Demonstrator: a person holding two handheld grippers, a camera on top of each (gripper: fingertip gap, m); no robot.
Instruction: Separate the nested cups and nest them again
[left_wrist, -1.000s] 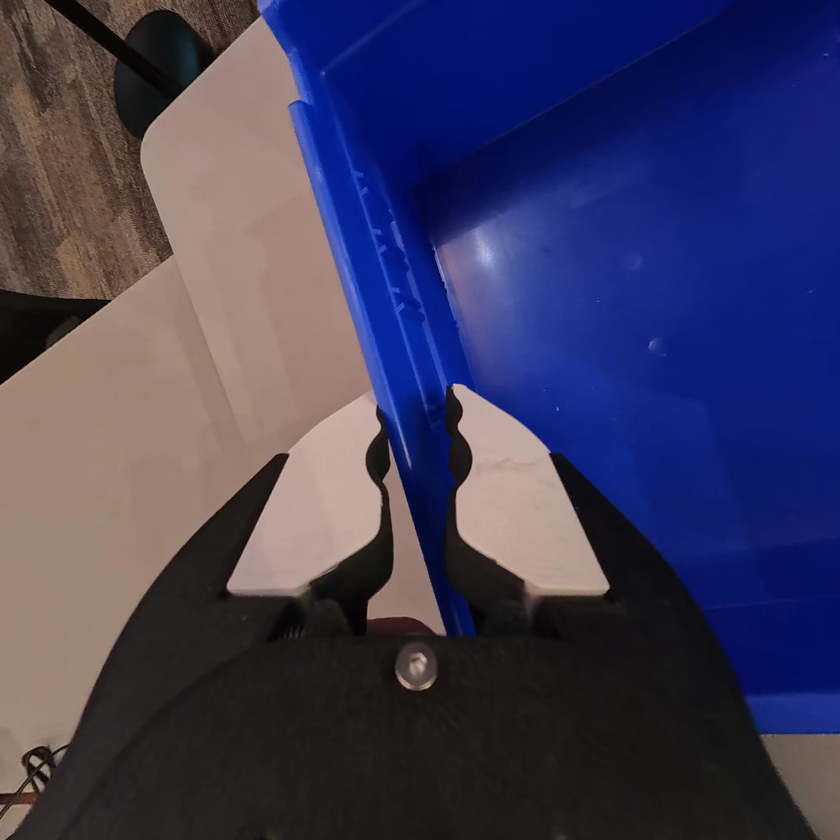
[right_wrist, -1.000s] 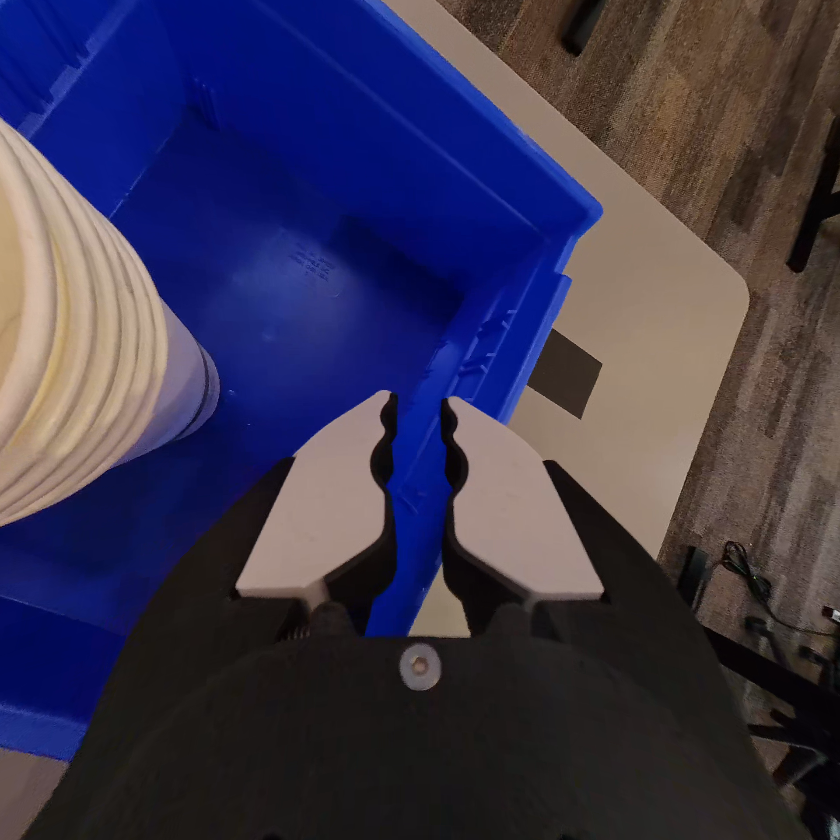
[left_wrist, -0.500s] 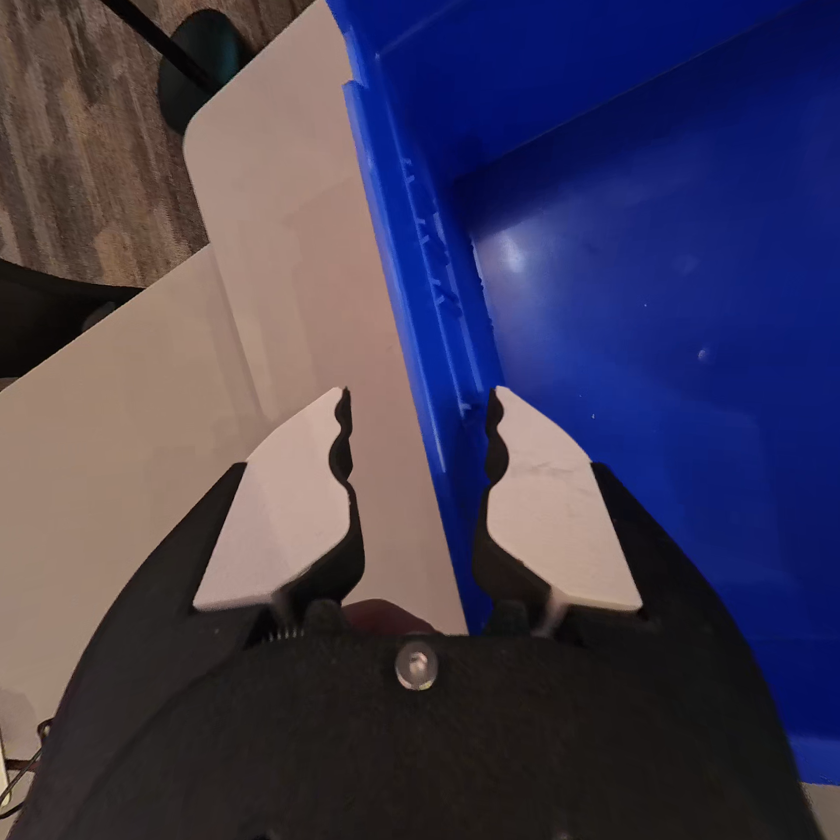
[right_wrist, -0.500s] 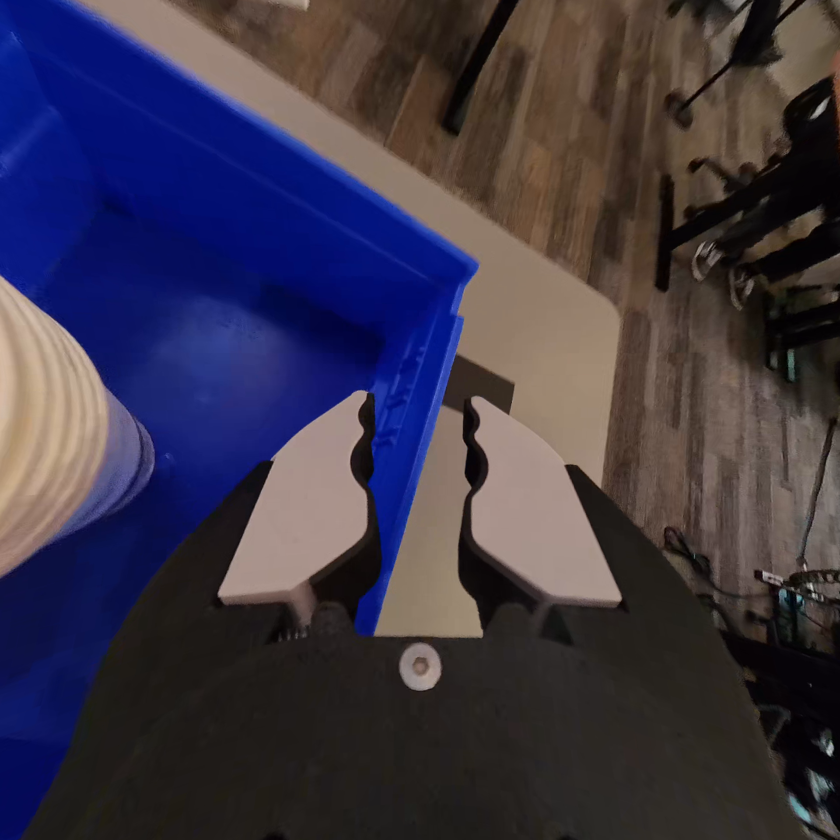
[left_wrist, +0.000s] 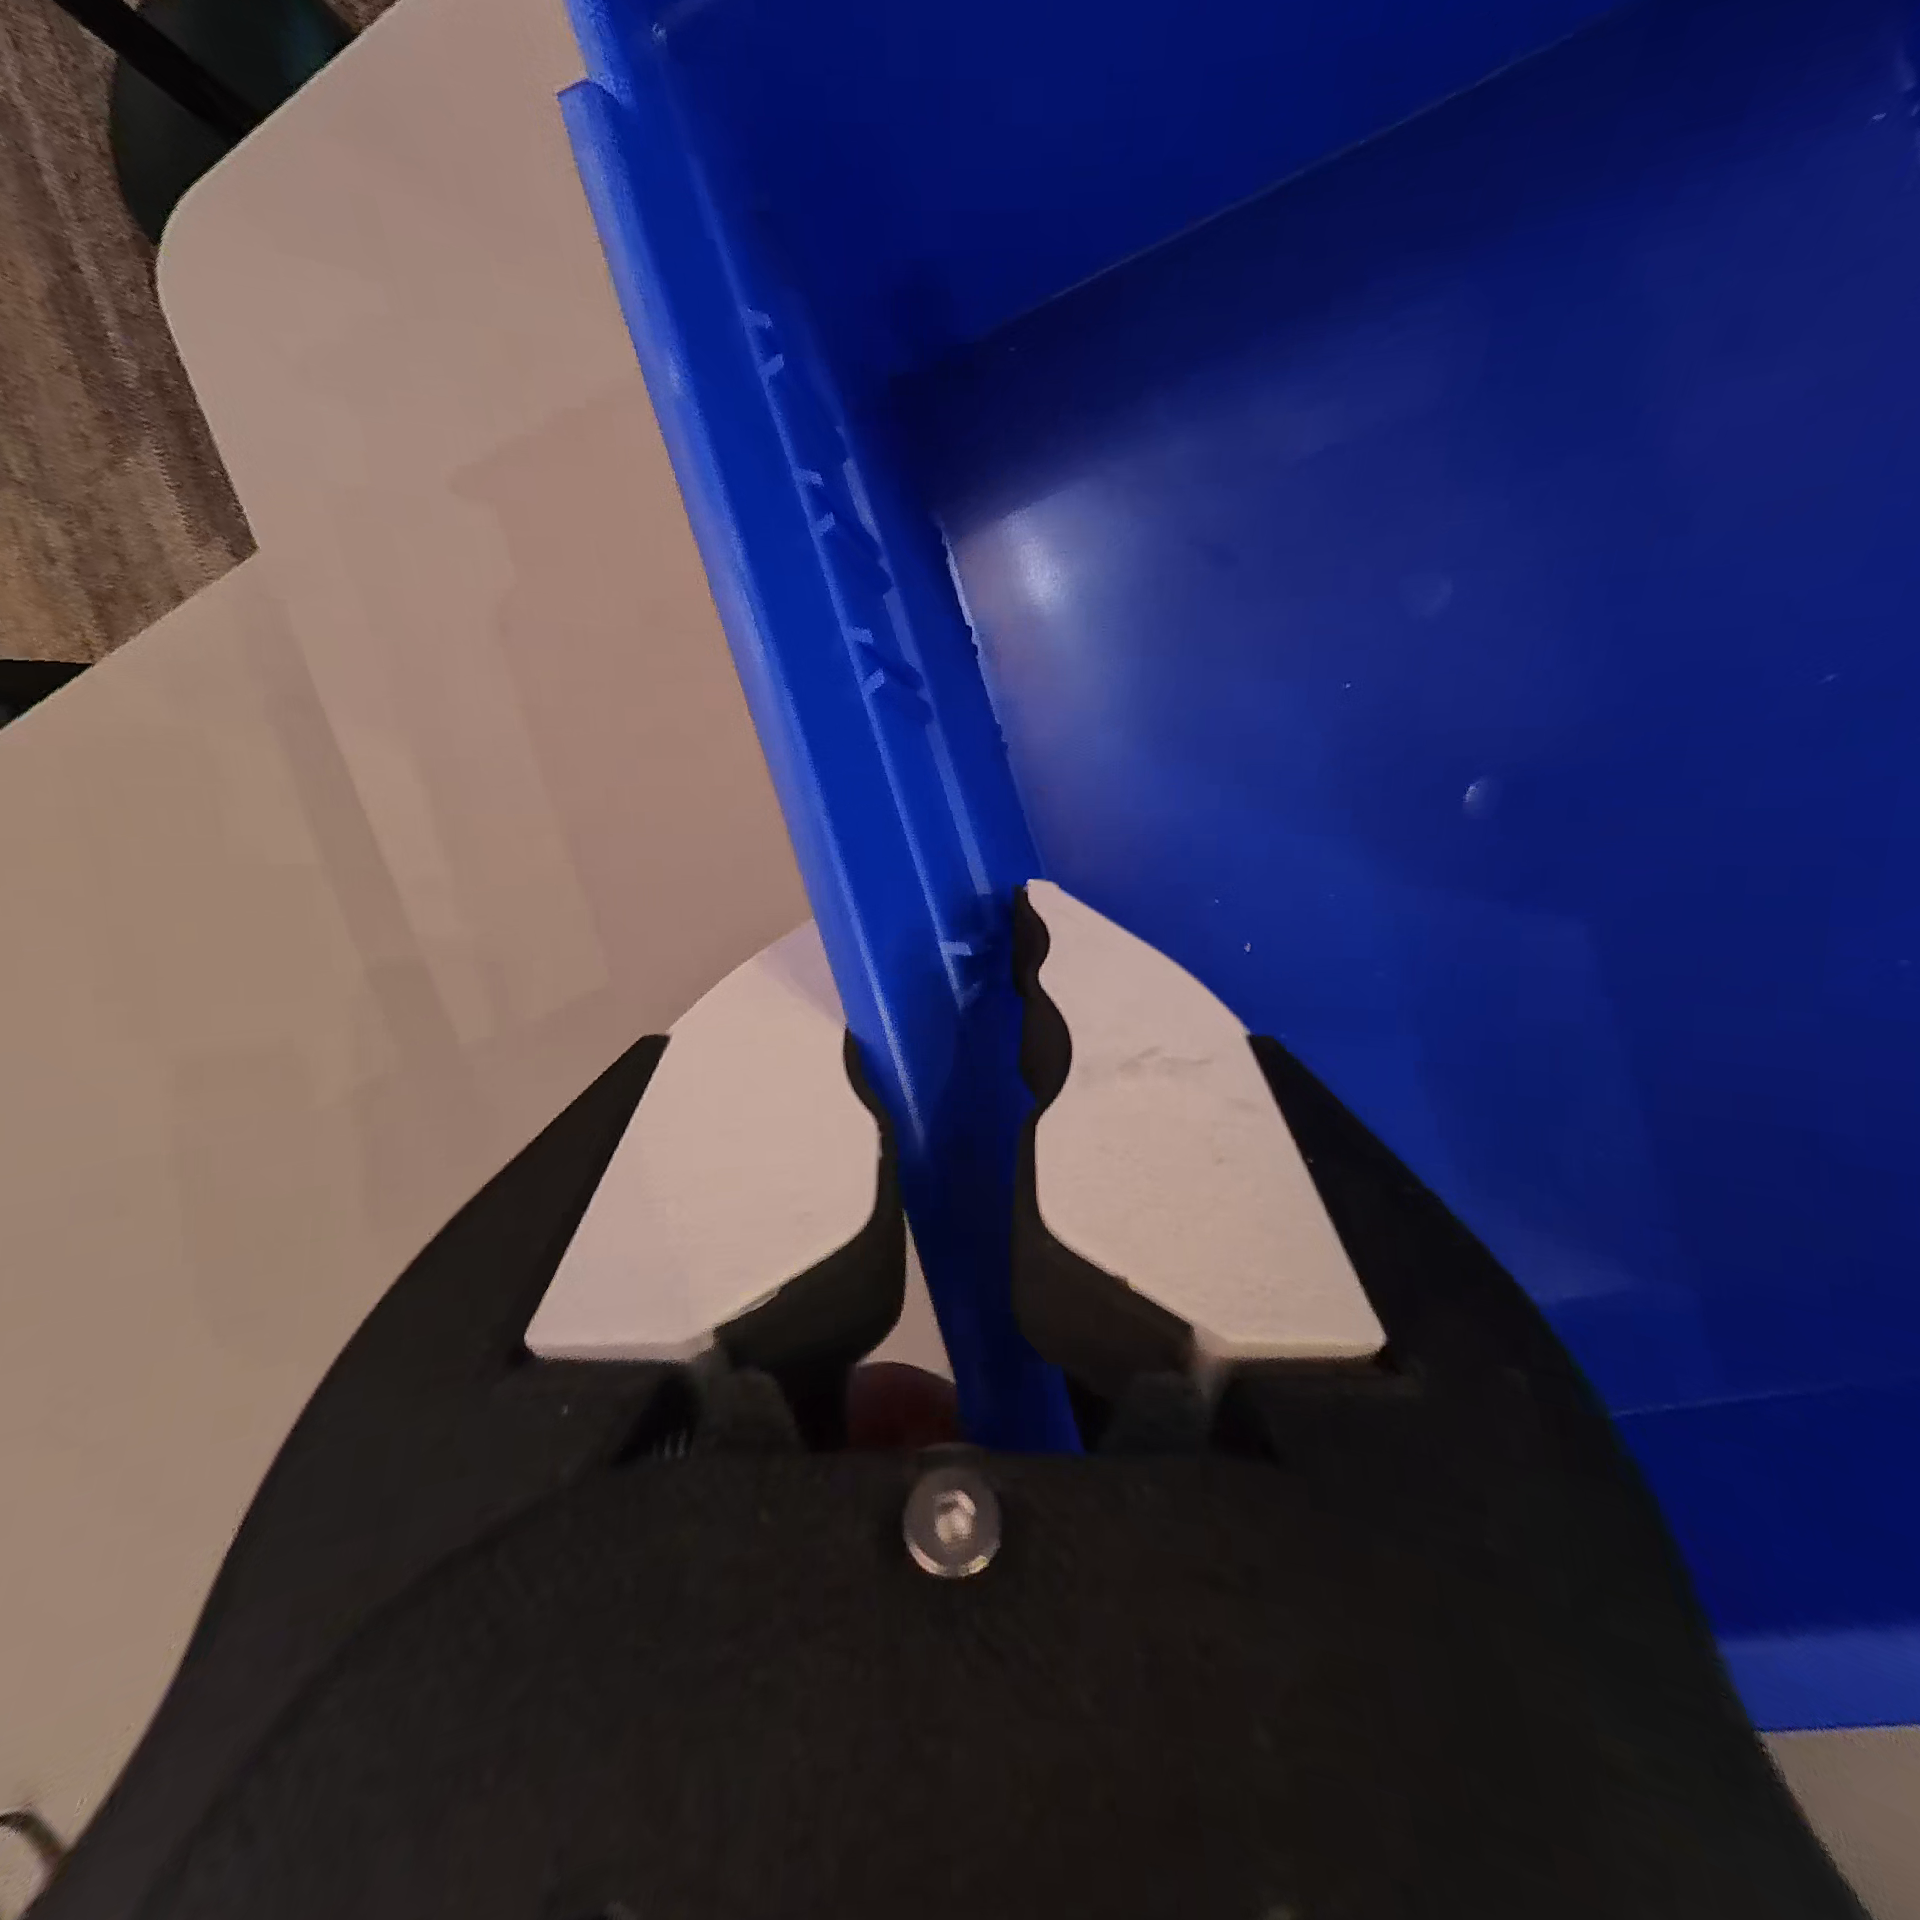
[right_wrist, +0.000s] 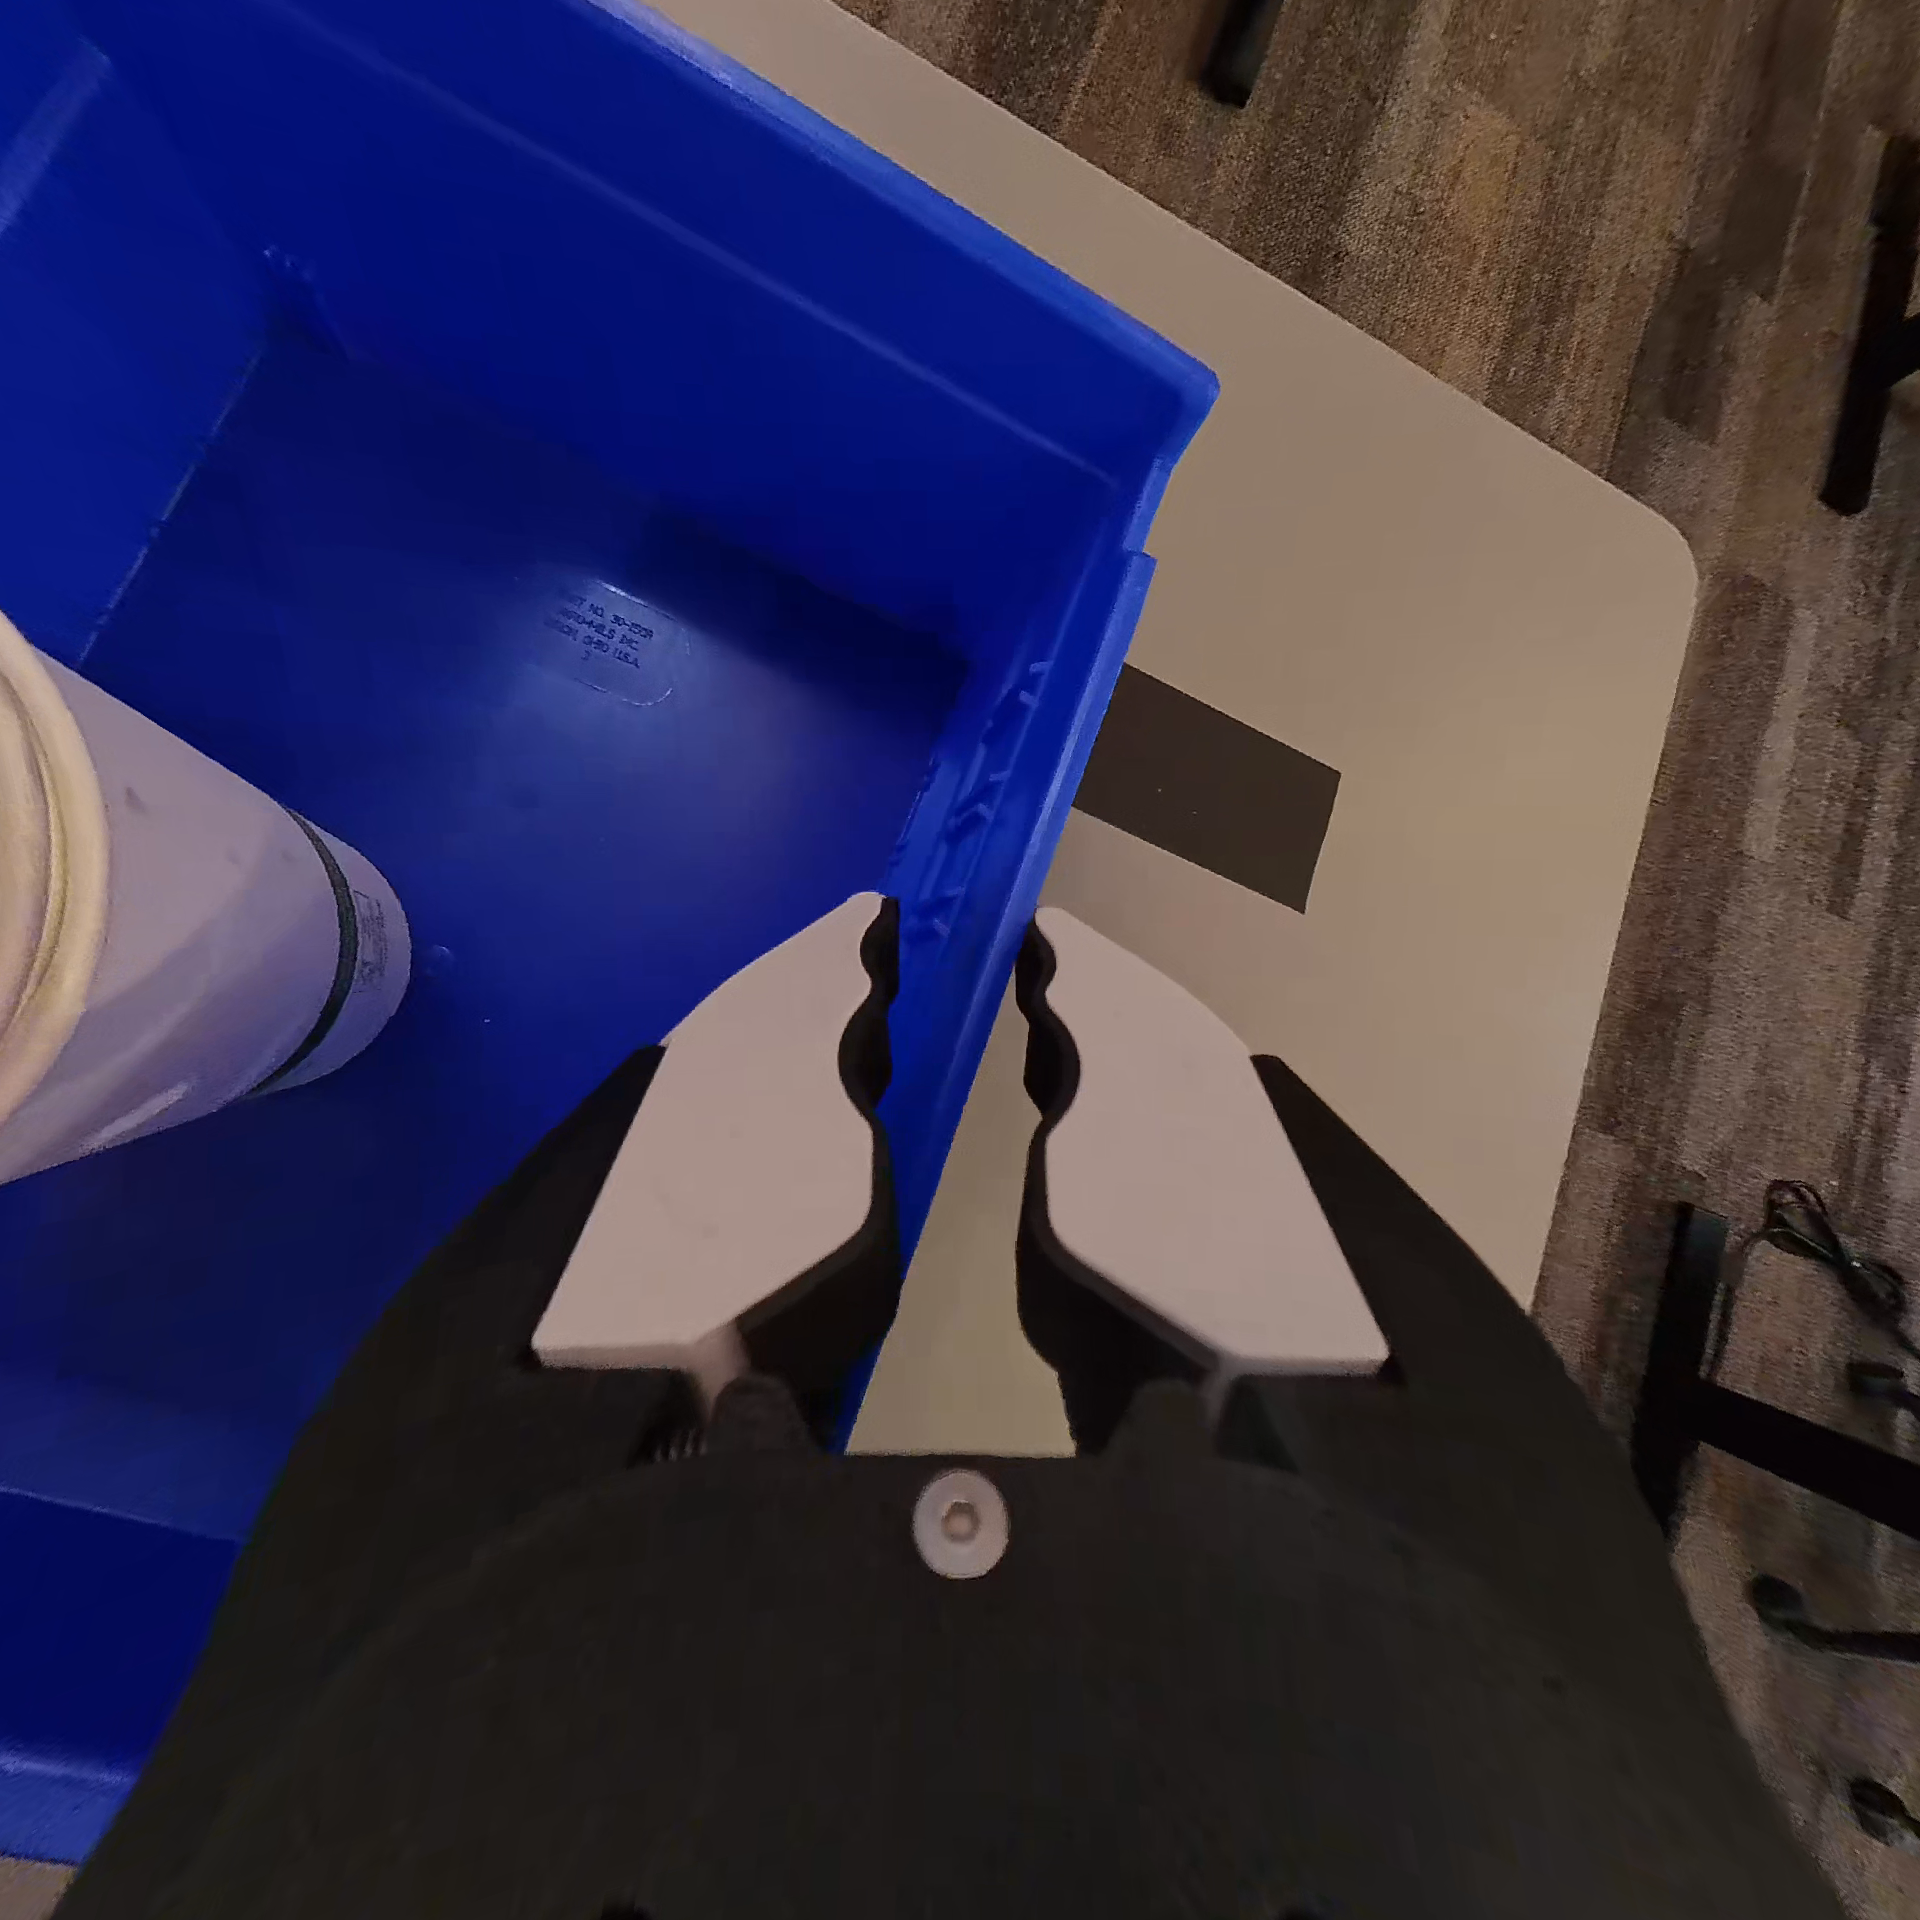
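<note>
A blue plastic bin (left_wrist: 1455, 727) stands on a pale table (left_wrist: 312, 727). My left gripper (left_wrist: 935, 966) is shut on the bin's left wall (left_wrist: 883, 831), one pad outside and one inside; the outer fingertip is partly hidden behind the rim. In the right wrist view my right gripper (right_wrist: 956, 914) is shut on the bin's right wall (right_wrist: 997, 831), with the pads on either side of the rim. A stack of nested white paper cups (right_wrist: 187, 966) stands inside the bin (right_wrist: 623, 468) at the left, apart from both grippers.
A black patch of tape (right_wrist: 1205, 800) lies on the table (right_wrist: 1403, 520) just right of the bin. The table's rounded corners and wood-look floor (right_wrist: 1558, 208) lie beyond. Dark furniture legs and cables (right_wrist: 1818, 1299) stand on the floor to the right. Spacing between my two grippers at the tips: around 80 centimetres.
Both grippers held the bin's walls a second ago, opened and drew off the rims half a second ago, and have now closed on the walls once more.
</note>
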